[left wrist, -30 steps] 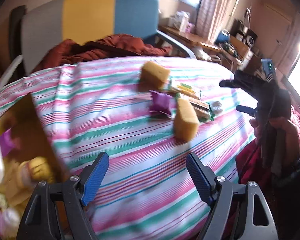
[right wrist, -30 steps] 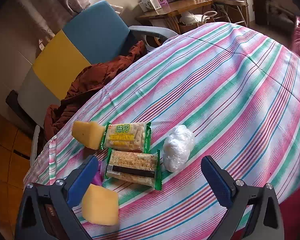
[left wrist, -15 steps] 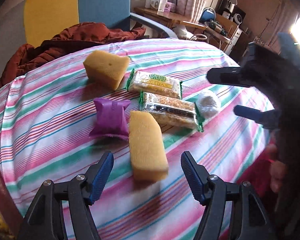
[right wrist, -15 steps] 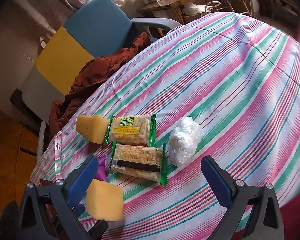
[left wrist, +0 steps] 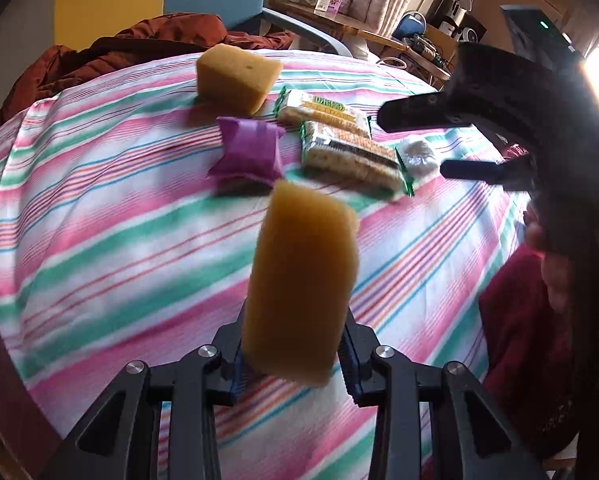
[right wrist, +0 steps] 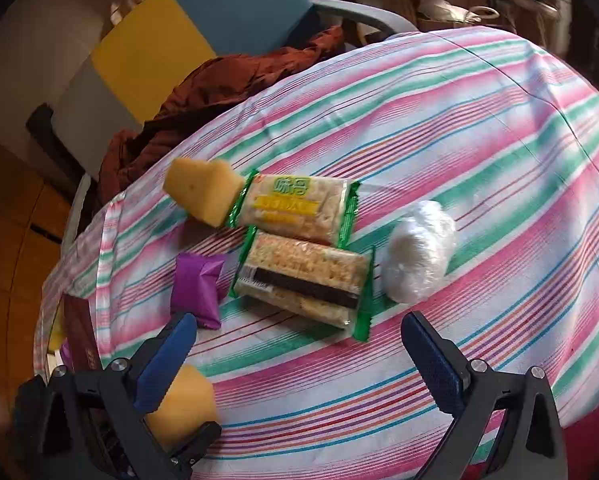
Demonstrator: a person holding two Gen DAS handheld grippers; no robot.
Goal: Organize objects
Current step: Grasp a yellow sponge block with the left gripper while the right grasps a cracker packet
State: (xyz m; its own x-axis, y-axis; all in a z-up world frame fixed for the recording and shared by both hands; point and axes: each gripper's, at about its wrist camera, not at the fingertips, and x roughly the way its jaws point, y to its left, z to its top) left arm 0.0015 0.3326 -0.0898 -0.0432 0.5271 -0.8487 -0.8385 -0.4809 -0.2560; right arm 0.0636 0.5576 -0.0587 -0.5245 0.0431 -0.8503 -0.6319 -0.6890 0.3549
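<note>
On the striped bench (left wrist: 99, 216), my left tongs (left wrist: 295, 356) pinch a yellow sponge block (left wrist: 303, 280), its long axis pointing away from me. My right tongs (right wrist: 299, 356) hang spread, nearest the cracker packet (right wrist: 303, 276) straight ahead.

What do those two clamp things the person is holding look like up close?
Both are alike. The left gripper and right gripper have black plastic frames with triangular cut-outs, silver screw heads at the joints, and two fingers faced with ribbed blue pads. No cables show. A dark red garment shows beside the right one.
</note>
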